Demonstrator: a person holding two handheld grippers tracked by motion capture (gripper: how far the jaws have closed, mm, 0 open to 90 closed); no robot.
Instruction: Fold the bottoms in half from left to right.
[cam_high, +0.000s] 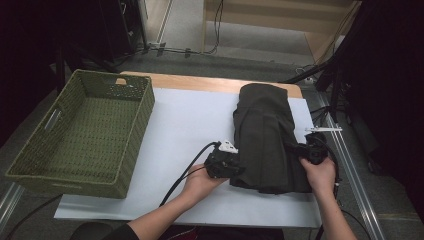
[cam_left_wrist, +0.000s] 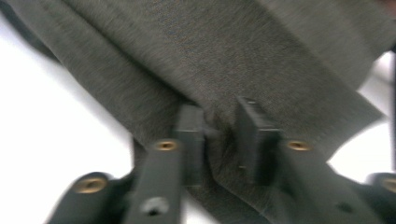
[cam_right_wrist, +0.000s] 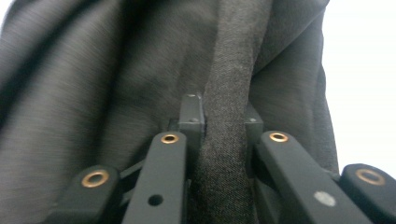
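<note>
Left gripper and right gripper each clamp a fold of the dark garment near the table's front-right corner.

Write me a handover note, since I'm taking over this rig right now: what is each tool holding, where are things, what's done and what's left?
Left tool: shut on the near left edge of the dark folded garment, a pinch of fabric between its jaws.
Right tool: shut on a thick fold at the garment's right edge.
The garment lies folded lengthwise on the white mat, right of centre. The green woven basket stands at the left with nothing in it.
Done: both edges gripped. Left, probably: finish folding, then lift it across into the basket.
</note>
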